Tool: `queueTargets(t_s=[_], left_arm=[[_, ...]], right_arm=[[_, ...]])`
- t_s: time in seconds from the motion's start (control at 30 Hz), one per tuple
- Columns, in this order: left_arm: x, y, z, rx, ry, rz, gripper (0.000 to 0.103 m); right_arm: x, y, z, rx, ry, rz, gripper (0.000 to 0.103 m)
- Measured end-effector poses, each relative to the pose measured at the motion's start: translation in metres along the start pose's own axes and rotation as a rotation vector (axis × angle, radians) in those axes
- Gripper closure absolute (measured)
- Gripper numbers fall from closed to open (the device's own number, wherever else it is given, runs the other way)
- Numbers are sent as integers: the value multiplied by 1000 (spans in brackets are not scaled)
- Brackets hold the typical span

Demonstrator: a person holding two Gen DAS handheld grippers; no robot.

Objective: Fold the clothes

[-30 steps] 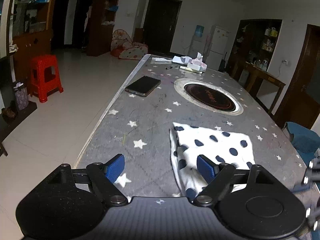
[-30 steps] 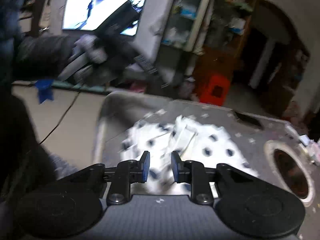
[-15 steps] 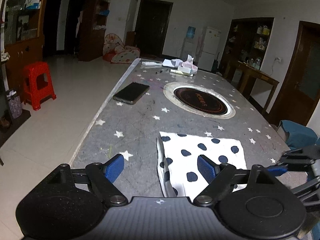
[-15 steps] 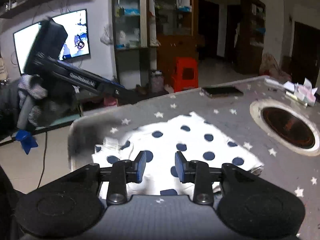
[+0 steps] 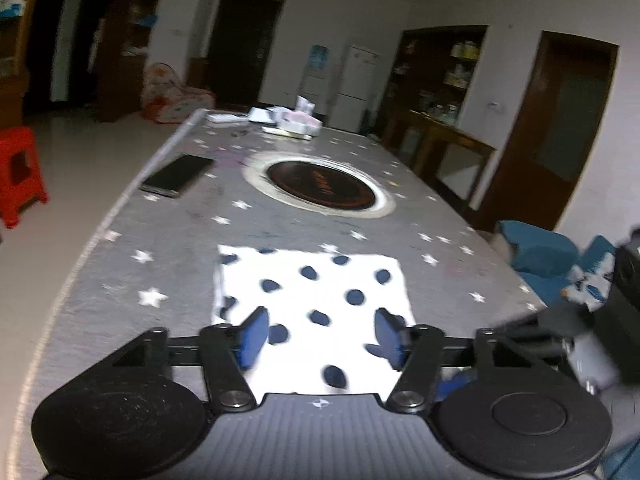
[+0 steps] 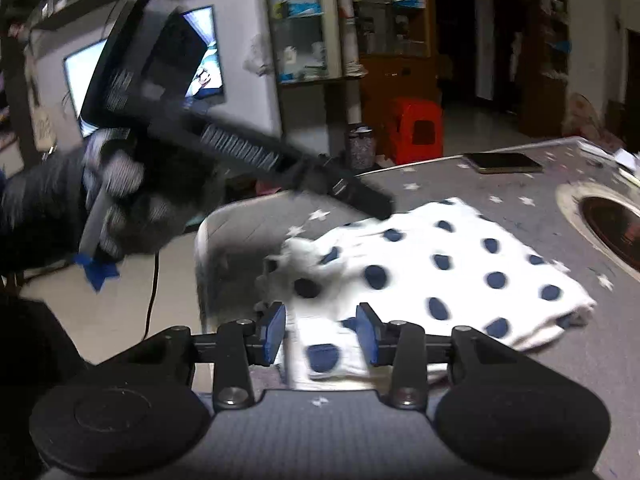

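From my left wrist view, the white cotton garment with navy dots [image 5: 316, 300] lies folded flat on the grey star-patterned surface [image 5: 168, 248], near its front edge. My left gripper [image 5: 318, 334] hangs over the cloth's near edge, fingers closing with nothing pinched yet, I judge to catch that hem.

From my right wrist view, my right gripper [image 6: 322, 330] hovers over the bunched corner, fingers opening, clear of fabric, probably letting it settle.

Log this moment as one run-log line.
task: fold clothes | white navy-dotted garment: folded, flat on grey star-print table | left gripper: closing, over garment | right gripper: opening, over near edge
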State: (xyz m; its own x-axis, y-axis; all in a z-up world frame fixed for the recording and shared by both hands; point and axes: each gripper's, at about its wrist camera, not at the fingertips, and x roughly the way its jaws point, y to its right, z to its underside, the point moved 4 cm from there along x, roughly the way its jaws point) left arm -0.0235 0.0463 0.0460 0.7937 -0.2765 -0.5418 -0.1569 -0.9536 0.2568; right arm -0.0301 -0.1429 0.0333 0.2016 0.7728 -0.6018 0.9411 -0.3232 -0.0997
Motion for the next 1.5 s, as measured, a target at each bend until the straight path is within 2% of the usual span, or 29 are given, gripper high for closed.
queueTargets(t_s=[0.03,0.1,0.23,0.33,0.5,0.63,0.8,0.97,1.2,1.3,1.5], left_arm=[[3,2,3,4,-11,19,58],[8,6,9,23,-31,50,61],[14,14,25,64,-78,89,62],[15,15,36,77,-107,97,62],[15,13,43,77,-124,97,62],[15,11,45,76,-133,102,62],[14,9,46,73,-139,104,62],[6,10,39,64,-108,99,60],[3,3,43,30,-110,89,59],[4,0,45,21,-116,93,59],[5,-2,47,7,-120,107,59]], right_arm=[[-4,9,-2,27,5,24,64],[-11,26,-5,77,17,73,64],[-17,62,-12,147,46,193,64],[-2,88,-19,152,46,267,64],[31,124,-21,206,22,310,64],[49,150,-8,261,-40,378,64],[44,158,-6,261,-35,414,64],[46,141,-32,182,-19,335,64],[90,101,-49,62,-75,173,64],[108,91,-53,24,-99,155,64],[137,96,-67,-9,-122,161,64]])
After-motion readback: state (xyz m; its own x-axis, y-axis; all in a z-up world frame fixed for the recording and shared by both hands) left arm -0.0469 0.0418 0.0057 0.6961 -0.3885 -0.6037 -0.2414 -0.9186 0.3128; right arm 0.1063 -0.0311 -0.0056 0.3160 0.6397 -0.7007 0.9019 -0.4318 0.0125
